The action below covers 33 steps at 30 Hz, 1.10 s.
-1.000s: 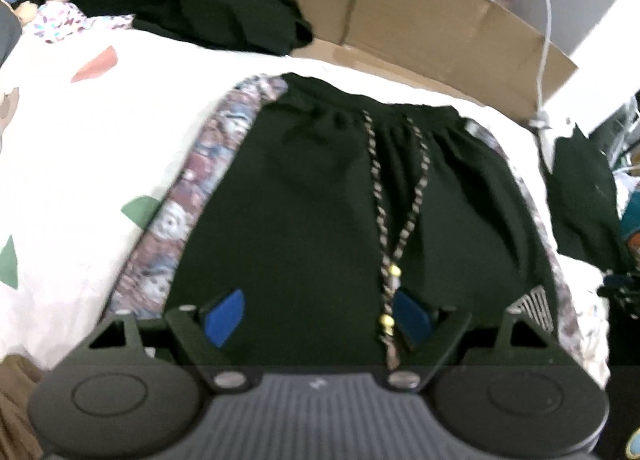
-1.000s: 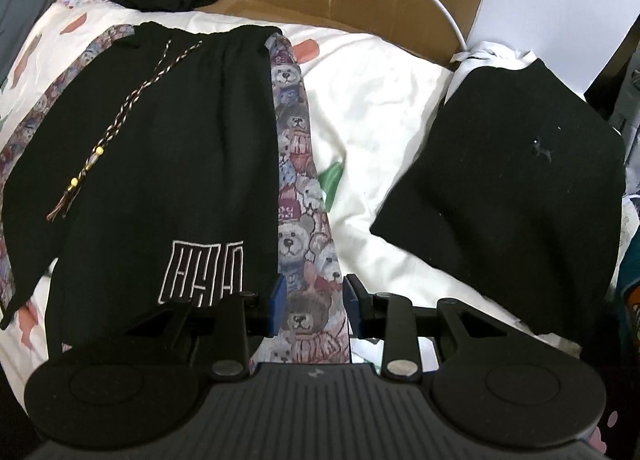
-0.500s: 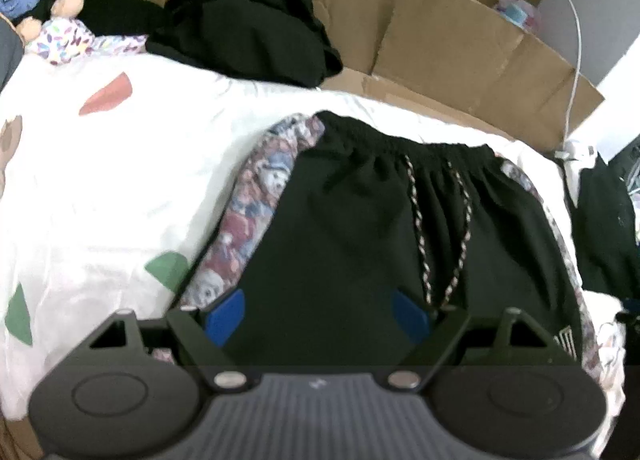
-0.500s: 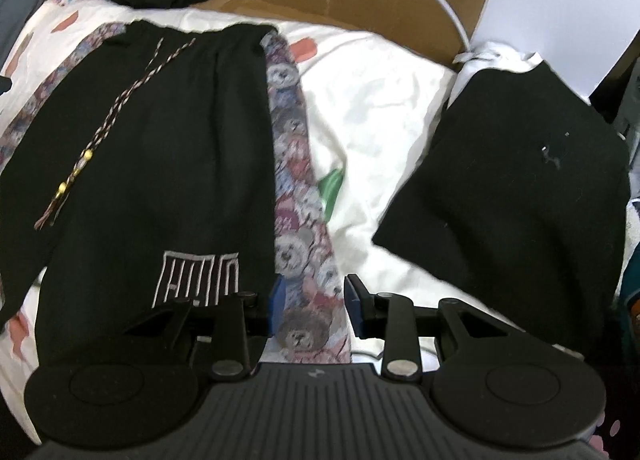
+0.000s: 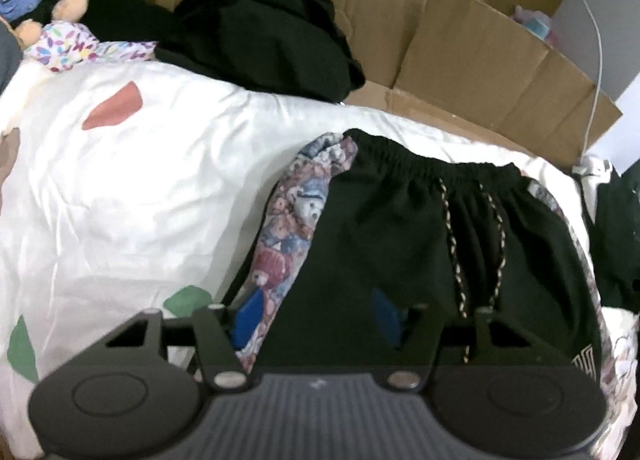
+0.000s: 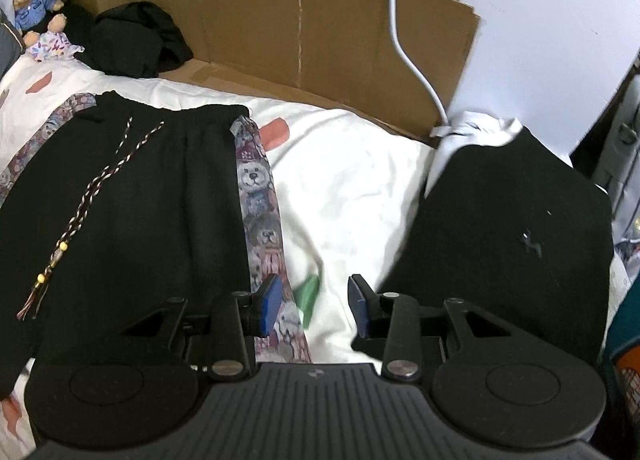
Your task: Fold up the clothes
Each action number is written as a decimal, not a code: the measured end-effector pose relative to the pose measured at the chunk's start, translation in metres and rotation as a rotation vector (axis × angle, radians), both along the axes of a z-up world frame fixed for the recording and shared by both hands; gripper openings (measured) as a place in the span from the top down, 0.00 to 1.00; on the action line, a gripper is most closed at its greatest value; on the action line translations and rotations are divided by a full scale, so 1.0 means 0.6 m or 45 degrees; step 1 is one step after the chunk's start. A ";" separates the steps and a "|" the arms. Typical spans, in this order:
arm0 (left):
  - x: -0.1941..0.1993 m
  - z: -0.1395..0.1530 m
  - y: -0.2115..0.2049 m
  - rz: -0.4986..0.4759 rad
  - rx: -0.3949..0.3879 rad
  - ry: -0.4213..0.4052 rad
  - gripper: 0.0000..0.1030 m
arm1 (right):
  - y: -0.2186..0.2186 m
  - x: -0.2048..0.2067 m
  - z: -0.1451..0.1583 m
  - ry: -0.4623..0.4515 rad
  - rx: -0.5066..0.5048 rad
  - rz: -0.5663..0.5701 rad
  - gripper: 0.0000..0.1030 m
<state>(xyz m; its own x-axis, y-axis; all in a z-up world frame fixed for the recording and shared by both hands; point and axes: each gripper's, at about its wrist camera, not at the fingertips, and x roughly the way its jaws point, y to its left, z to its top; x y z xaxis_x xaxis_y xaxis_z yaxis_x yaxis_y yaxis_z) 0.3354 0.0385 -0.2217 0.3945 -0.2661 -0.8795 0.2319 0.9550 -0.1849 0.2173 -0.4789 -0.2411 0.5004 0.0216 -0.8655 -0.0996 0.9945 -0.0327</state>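
Note:
Black shorts [image 5: 380, 244] with teddy-bear side stripes [image 5: 288, 236] and a braided drawstring [image 5: 456, 256] lie flat on the white bedcover [image 5: 140, 188]. My left gripper [image 5: 318, 318] hangs over their left edge. Its jaws are closing, with the bear stripe and black cloth between the blue pads [image 5: 250, 316], which do not visibly press on it. In the right wrist view the shorts [image 6: 140, 200] are at the left. My right gripper [image 6: 313, 307] is open over bare bedcover, its left pad [image 6: 268, 304] just beside the right bear stripe [image 6: 260, 220], with nothing held.
A folded black garment [image 6: 500, 240] lies to the right of the shorts. A heap of black clothes [image 5: 260, 36] and soft toys [image 6: 30, 4] sit at the back against a cardboard wall [image 5: 460, 52]. A white cable [image 6: 400, 32] hangs down the cardboard.
My left gripper moved from the shorts' middle to their left edge and its jaws narrowed. My right gripper shifted right, off the bear stripe onto bedcover, with jaws slightly wider.

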 end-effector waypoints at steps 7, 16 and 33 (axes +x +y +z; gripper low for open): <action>0.044 -0.024 -0.014 -0.006 -0.035 -0.038 0.43 | 0.031 0.051 -0.012 -0.016 0.056 0.049 0.62; 0.094 -0.057 -0.026 -0.025 -0.024 -0.032 0.47 | 0.059 0.128 -0.044 -0.043 0.064 0.074 0.76; 0.081 -0.109 0.045 -0.014 0.160 0.036 0.47 | 0.099 0.180 -0.130 0.034 0.073 0.091 0.76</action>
